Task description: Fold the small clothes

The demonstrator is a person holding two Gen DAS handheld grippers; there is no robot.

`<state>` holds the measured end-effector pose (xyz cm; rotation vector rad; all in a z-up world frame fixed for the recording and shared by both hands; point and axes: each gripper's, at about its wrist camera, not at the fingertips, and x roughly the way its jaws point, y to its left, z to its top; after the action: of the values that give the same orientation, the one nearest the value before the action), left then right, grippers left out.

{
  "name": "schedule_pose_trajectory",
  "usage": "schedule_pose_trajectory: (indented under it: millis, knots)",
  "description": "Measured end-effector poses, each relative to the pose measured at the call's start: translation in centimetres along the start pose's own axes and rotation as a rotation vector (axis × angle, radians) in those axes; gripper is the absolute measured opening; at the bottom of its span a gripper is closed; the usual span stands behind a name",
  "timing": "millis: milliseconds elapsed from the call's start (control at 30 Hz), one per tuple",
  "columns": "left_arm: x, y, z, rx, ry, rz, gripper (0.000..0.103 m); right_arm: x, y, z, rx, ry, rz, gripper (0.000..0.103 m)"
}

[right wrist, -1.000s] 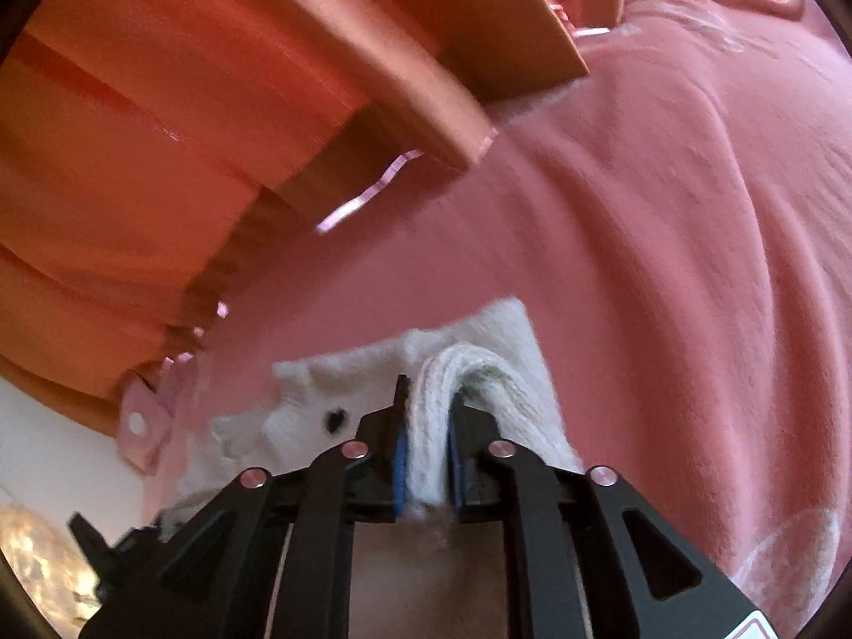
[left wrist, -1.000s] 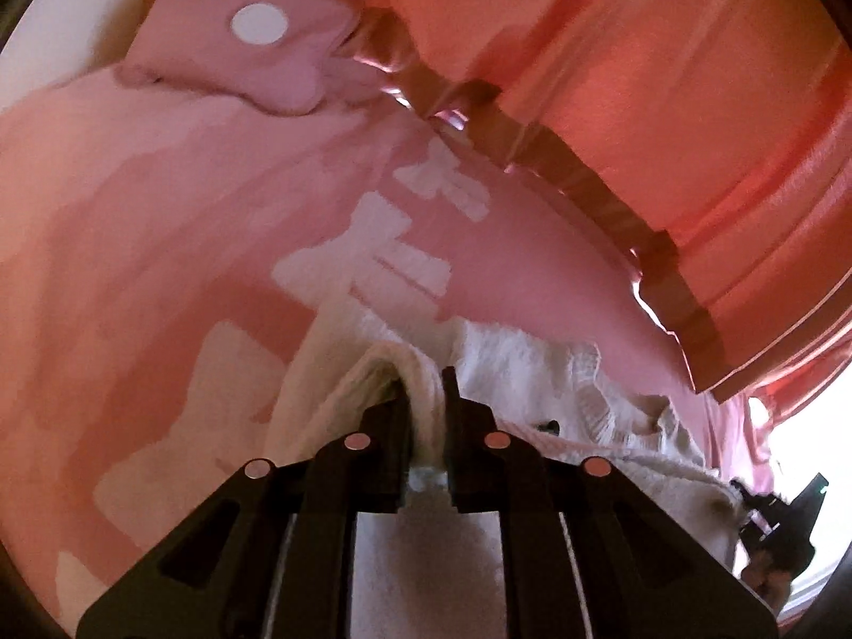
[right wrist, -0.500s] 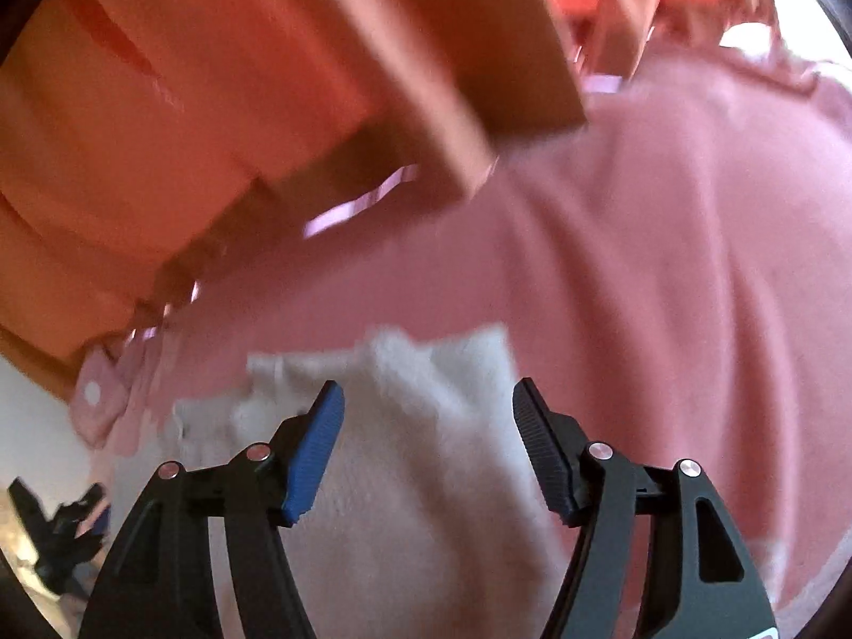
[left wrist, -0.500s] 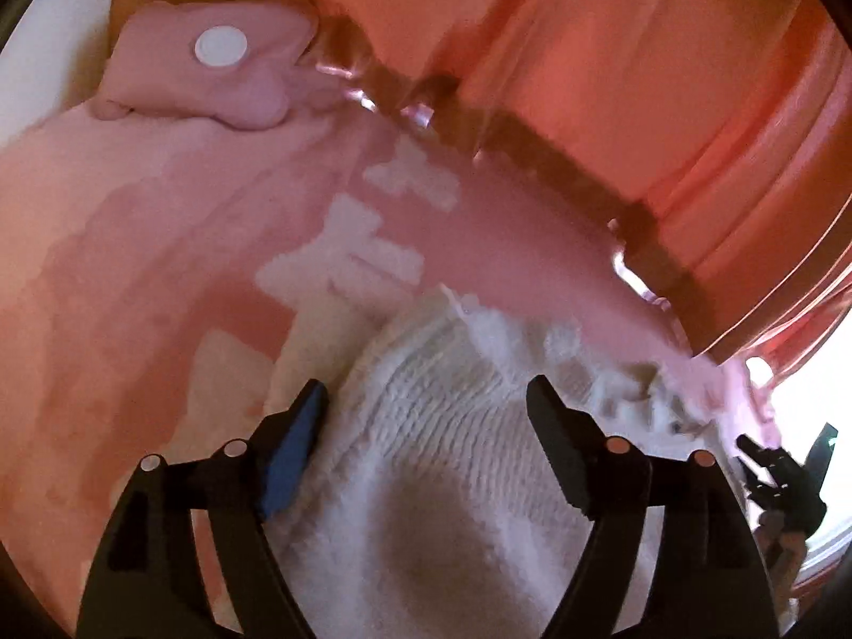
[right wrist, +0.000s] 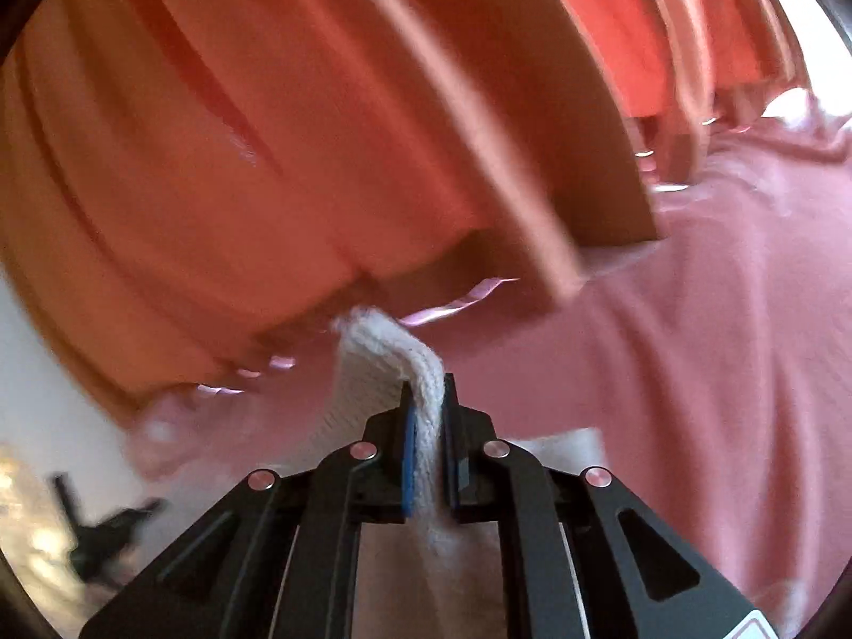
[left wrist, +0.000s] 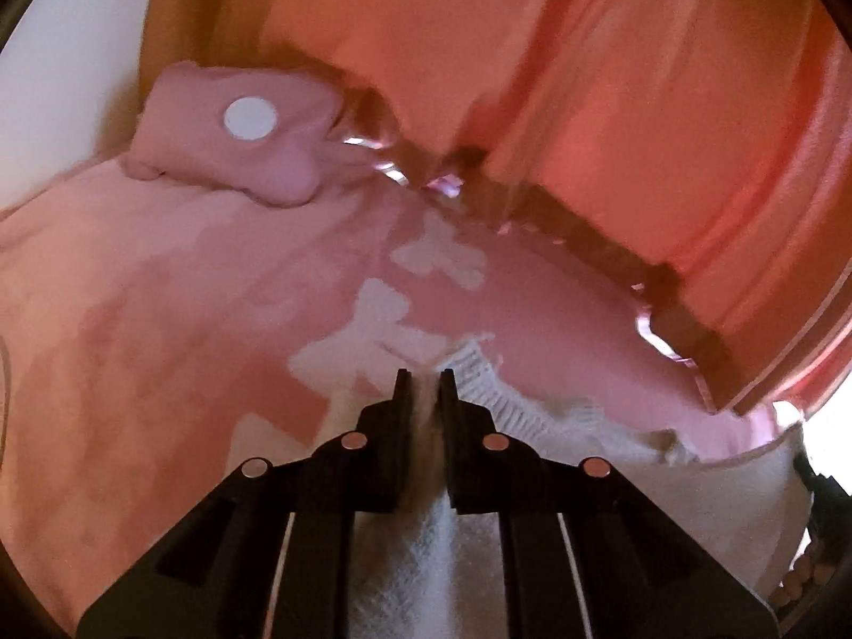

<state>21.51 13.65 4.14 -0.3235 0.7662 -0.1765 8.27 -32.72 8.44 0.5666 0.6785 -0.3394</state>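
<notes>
A small white knitted garment (left wrist: pixel 532 410) lies on a pink bed cover (left wrist: pixel 160 319). My left gripper (left wrist: pixel 424 378) is shut on a fold of its edge, with the cloth running back between the jaws. My right gripper (right wrist: pixel 426 388) is shut on another part of the white garment (right wrist: pixel 383 357) and holds a ribbed strip of it raised above the cover. More of the garment shows flat behind the right gripper. The right wrist view is blurred.
A pink pillow (left wrist: pixel 239 133) with a white round spot lies at the far left of the bed. Orange-red curtains (left wrist: pixel 586 80) hang along the far side of the bed and also fill the right wrist view (right wrist: pixel 266 133). A white wall (left wrist: pixel 64 53) stands at the left.
One second ago both grippers were shut on the garment, half a second ago both were open over it. Now both are shut on it again at new spots, and the right one has lifted its part.
</notes>
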Motion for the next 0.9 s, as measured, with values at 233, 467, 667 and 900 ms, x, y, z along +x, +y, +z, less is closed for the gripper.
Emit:
schedule_pose_trajectory:
  millis: [233,467,667,900]
  knots:
    - [2.0,0.5,-0.2,-0.004,0.055,0.047,0.01,1.4,-1.5,-0.4,0.038,0.046,-0.052,0.008]
    - [2.7,0.8,-0.4,-0.017,0.094,0.079,0.011,3.6,-3.5,-0.7,0.125,0.166,-0.106,0.018]
    - [-3.6,-4.1,-0.9,0.128,-0.033,0.024,0.022,-1.5,4.2,-1.5,-0.091,0.047,0.163,0.019]
    - [-2.2,-10.7,-8.1,0.359,0.251,-0.139,0.029,1.6,14.3,-11.6,-0.503,0.454,0.366,0.018]
